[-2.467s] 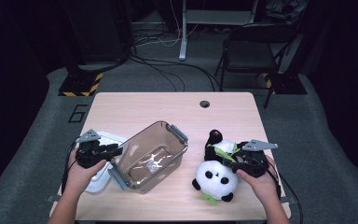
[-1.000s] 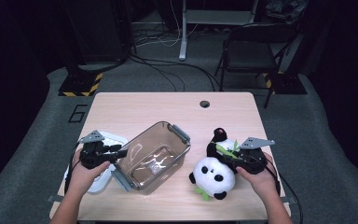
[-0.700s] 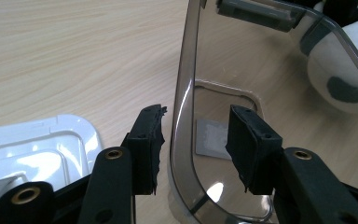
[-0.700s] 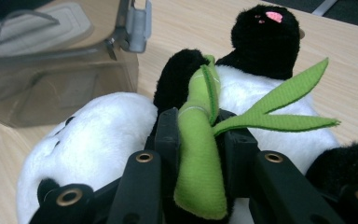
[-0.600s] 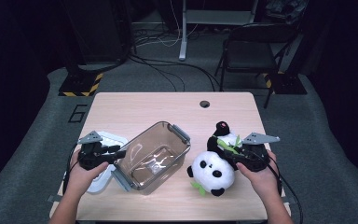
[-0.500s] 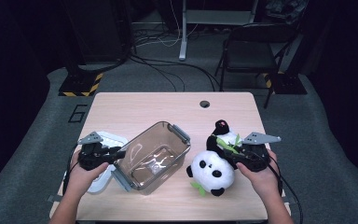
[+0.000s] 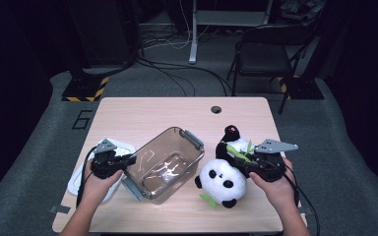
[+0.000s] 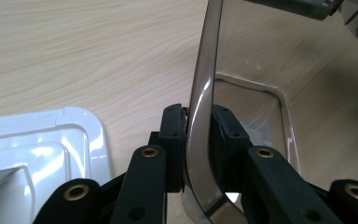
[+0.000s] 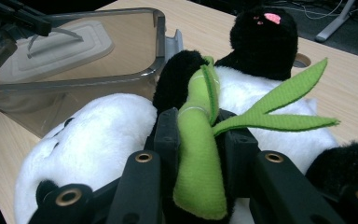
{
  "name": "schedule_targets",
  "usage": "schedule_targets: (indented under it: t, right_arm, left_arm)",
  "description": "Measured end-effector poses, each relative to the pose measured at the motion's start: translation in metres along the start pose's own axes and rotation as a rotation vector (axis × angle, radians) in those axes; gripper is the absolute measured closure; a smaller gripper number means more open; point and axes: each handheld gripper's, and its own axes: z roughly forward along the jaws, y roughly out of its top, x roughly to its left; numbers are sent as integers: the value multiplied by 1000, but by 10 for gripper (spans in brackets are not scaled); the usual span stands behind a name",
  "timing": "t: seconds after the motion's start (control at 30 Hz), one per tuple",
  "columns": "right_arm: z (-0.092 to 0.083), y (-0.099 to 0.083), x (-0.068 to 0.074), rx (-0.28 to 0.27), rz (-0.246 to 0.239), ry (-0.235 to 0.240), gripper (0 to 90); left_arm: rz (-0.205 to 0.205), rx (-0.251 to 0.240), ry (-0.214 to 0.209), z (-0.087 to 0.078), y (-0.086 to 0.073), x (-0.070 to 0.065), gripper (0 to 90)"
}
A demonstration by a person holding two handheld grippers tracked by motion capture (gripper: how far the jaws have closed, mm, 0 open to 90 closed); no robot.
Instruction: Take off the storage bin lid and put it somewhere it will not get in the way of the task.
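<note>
**Bin wall pinched, panda held by its bamboo**

The left gripper (image 8: 198, 140) is clenched on the wall of the clear plastic bin (image 7: 165, 162), its jaws having just closed. The right gripper (image 9: 196, 140) is clamped on the green bamboo stalk (image 9: 198, 163) of the plush panda (image 7: 225, 179), at the bin's 3 o'clock.

The panda could be dropped if the stalk slips. A "6" (image 7: 81, 119) is marked on the floor at 10 o'clock.
</note>
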Motion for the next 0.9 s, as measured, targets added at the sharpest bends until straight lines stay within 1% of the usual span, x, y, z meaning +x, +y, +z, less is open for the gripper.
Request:
schedule_targets:
  t: [0.13, 0.23, 0.37, 0.4, 0.47, 0.5, 0.53, 0.57, 0.63, 0.7, 0.8, 0.9]
  right_arm:
    - [-5, 1, -1, -7, 0, 1, 712]
    - [-8, 1, -2, -15, 4, 0, 712]
    - [-12, 3, -1, -11, 3, -3, 712]
    - [-13, 3, -1, -8, 3, -5, 712]
    - [-14, 5, -1, -4, 7, -6, 712]
    - [-15, 6, -1, -3, 8, -6, 712]
    - [-15, 7, -1, -2, 11, -6, 712]
    - [-16, 8, -2, -5, 9, -10, 712]
    - [-17, 10, -1, -6, 13, -12, 712]
    - [-18, 13, -1, -6, 14, -14, 712]
    - [-19, 16, -1, -6, 15, -13, 712]
    - [-21, 20, -1, 0, 12, -15, 712]
  left_arm:
    - [-8, -6, 12, 7, 4, -6, 762]
    - [-17, 0, 15, 11, 6, -11, 763]
    - [-9, -2, 23, 12, 7, -17, 761]
    - [-11, -5, 10, 12, 6, -18, 757]
    - [-26, -4, -41, 11, 5, -17, 744]
    - [-25, -2, -63, 11, 5, -17, 736]
    - [-23, -2, -81, 10, 4, -17, 723]
    - [-23, -4, -91, 9, 4, -17, 686]
    - [-11, -13, -84, 6, 4, -17, 634]
    - [0, -28, -92, 0, 6, -14, 579]
    - [-8, -53, -97, -10, 8, -7, 513]
    - [-21, -71, -87, -19, 9, 0, 499]
